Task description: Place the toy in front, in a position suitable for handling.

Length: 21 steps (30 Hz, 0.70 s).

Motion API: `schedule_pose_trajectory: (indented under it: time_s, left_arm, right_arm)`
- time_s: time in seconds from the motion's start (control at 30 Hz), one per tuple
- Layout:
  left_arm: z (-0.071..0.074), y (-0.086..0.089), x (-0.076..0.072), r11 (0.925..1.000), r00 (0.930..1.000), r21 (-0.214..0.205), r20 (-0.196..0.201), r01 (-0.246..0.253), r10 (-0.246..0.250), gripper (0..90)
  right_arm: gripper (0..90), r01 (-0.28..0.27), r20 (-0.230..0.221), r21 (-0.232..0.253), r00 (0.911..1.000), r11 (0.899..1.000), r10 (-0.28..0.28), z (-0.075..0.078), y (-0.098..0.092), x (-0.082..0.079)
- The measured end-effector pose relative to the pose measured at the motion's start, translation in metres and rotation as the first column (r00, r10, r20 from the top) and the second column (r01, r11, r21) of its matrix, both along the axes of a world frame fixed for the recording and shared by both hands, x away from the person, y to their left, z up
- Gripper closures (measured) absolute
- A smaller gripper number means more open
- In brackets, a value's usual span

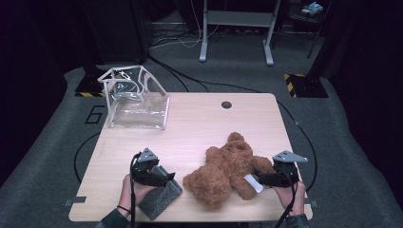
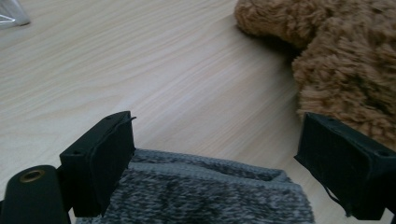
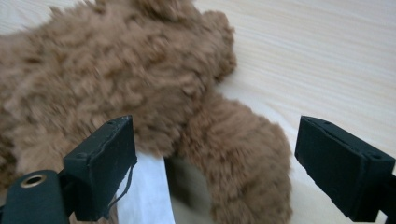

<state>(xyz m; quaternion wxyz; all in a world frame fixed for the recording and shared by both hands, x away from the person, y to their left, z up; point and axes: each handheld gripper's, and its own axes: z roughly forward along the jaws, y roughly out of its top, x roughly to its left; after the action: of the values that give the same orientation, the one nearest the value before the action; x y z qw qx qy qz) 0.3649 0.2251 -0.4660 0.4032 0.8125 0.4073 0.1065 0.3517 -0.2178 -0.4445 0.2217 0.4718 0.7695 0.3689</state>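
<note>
A brown teddy bear [image 1: 228,171] lies on the wooden table [image 1: 199,118], right of the middle, with a white tag [image 1: 253,183] by its leg. A grey knitted cloth [image 1: 159,197] lies near the front left edge. My left gripper [image 1: 164,176] hovers over the cloth, jaws wide apart and pointing toward the bear. In the left gripper view the gripper [image 2: 217,140] is open above the cloth [image 2: 205,196], with the bear [image 2: 345,60] ahead on the right. My right gripper [image 1: 259,178] is open at the bear's leg. In the right gripper view it [image 3: 217,140] straddles the bear's leg [image 3: 238,158] without pressing; the tag [image 3: 147,196] lies by the left jaw.
A clear plastic bag with a white frame [image 1: 138,102] stands at the table's back left; its corner [image 2: 11,14] is in the left gripper view. A dark round grommet [image 1: 226,104] sits near the far edge. Grey floor and a stand's legs [image 1: 237,38] lie beyond.
</note>
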Motion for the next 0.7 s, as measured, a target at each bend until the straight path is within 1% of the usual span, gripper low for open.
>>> schedule_pose_trajectory:
  time_s: [0.03, 0.07, 0.1, 0.13, 0.17, 0.2, 0.23, 0.27, 0.3, 0.33, 0.37, 0.4, 0.43, 0.47, 0.5, 0.53, 0.57, 0.6, 0.63, 0.67, 0.7]
  left_arm:
    - [0.002, -0.002, -0.002, 0.9999, 0.9999, -0.003, -0.005, 0.010, -0.010, 10.6]
    - [0.004, -0.005, -0.003, 0.9995, 0.9995, -0.002, -0.005, 0.030, -0.030, 10.7]
    - [0.004, -0.005, -0.003, 0.9995, 0.9995, -0.002, -0.005, 0.030, -0.030, 10.7]
    - [0.006, -0.008, -0.005, 0.9993, 0.9994, -0.019, -0.008, 0.032, -0.032, 10.7]
    - [0.009, -0.012, -0.007, 0.9984, 0.9986, -0.021, -0.007, 0.052, -0.052, 10.7]
    - [0.009, -0.012, -0.007, 0.9984, 0.9986, -0.021, -0.007, 0.052, -0.052, 10.6]
    - [0.014, -0.018, -0.010, 0.9969, 0.9975, -0.034, 0.004, 0.071, -0.071, 10.7]
    - [0.017, -0.021, -0.012, 0.9955, 0.9959, -0.029, 0.005, 0.090, -0.090, 10.7]
    - [0.020, -0.025, -0.013, 0.9945, 0.9950, -0.030, 0.007, 0.100, -0.100, 10.7]
    - [0.020, -0.025, -0.013, 0.9945, 0.9950, -0.030, 0.007, 0.100, -0.100, 10.7]
    - [0.025, -0.032, -0.016, 0.9916, 0.9920, -0.031, 0.016, 0.125, -0.125, 10.7]
    - [0.027, -0.036, -0.016, 0.9899, 0.9906, -0.039, 0.016, 0.136, -0.136, 10.7]
    - [0.027, -0.036, -0.016, 0.9899, 0.9906, -0.039, 0.016, 0.136, -0.136, 10.7]
    - [0.030, -0.043, -0.017, 0.9830, 0.9851, -0.064, 0.006, 0.172, -0.172, 10.6]
    - [0.030, -0.043, -0.017, 0.9830, 0.9851, -0.064, 0.006, 0.172, -0.172, 10.5]
    - [0.030, -0.047, -0.018, 0.9804, 0.9826, -0.066, 0.001, 0.185, -0.186, 10.3]
    - [0.031, -0.054, -0.017, 0.9744, 0.9770, -0.073, 0.001, 0.213, -0.213, 10.1]
    - [0.031, -0.058, -0.017, 0.9711, 0.9740, -0.077, -0.002, 0.226, -0.227, 9.9]
    - [0.032, -0.061, -0.018, 0.9667, 0.9693, -0.073, -0.003, 0.245, -0.246, 9.8]
    - [0.032, -0.066, -0.019, 0.9670, 0.9698, -0.076, 0.003, 0.243, -0.244, 9.8]
    - [0.032, -0.070, -0.019, 0.9629, 0.9657, -0.075, 0.006, 0.259, -0.260, 9.8]
  right_arm:
    - [11.8, 0.000, 0.000, 0.000, 1.0000, 1.000, 0.000, 0.000, 0.000, 0.000]
    - [12.2, -0.017, 0.007, 0.005, 0.9998, 1.000, 0.017, 0.005, 0.005, 0.004]
    - [12.2, -0.017, 0.007, 0.005, 0.9998, 1.000, 0.017, 0.005, 0.005, 0.004]
    - [12.5, -0.025, 0.010, 0.002, 0.9996, 1.000, 0.025, 0.007, 0.007, 0.006]
    - [12.9, -0.039, 0.016, 0.005, 0.9991, 0.999, 0.039, 0.013, 0.013, 0.010]
    - [12.9, -0.039, 0.016, 0.005, 0.9991, 0.999, 0.039, 0.013, 0.013, 0.010]
    - [13.4, -0.043, 0.019, 0.000, 0.9989, 0.999, 0.043, 0.018, 0.018, 0.014]
    - [13.6, -0.054, 0.019, 0.001, 0.9984, 0.999, 0.054, 0.020, 0.020, 0.016]
    - [13.8, -0.058, 0.020, -0.003, 0.9981, 0.998, 0.058, 0.022, 0.023, 0.019]
    - [13.8, -0.058, 0.020, -0.003, 0.9981, 0.998, 0.058, 0.022, 0.023, 0.019]
    - [14.2, -0.072, 0.023, -0.009, 0.9971, 0.997, 0.072, 0.027, 0.028, 0.023]
    - [14.3, -0.077, 0.027, -0.014, 0.9967, 0.997, 0.077, 0.028, 0.031, 0.025]
    - [14.6, -0.078, 0.028, -0.015, 0.9966, 0.997, 0.078, 0.030, 0.033, 0.026]
    - [15.1, -0.085, 0.029, -0.013, 0.9960, 0.996, 0.085, 0.031, 0.034, 0.029]
    - [15.1, -0.085, 0.029, -0.013, 0.9960, 0.996, 0.085, 0.031, 0.034, 0.029]
    - [16.2, -0.088, 0.027, -0.009, 0.9958, 0.996, 0.088, 0.031, 0.037, 0.033]
    - [16.7, -0.090, 0.022, -0.005, 0.9957, 0.996, 0.090, 0.032, 0.039, 0.035]
    - [17.4, -0.092, 0.023, -0.004, 0.9955, 0.996, 0.092, 0.032, 0.041, 0.037]
    - [17.9, -0.093, 0.024, -0.003, 0.9953, 0.996, 0.093, 0.033, 0.042, 0.039]
    - [18.6, -0.097, 0.024, -0.001, 0.9950, 0.995, 0.097, 0.033, 0.044, 0.041]
    - [19.4, -0.096, 0.020, -0.001, 0.9951, 0.995, 0.096, 0.033, 0.046, 0.043]
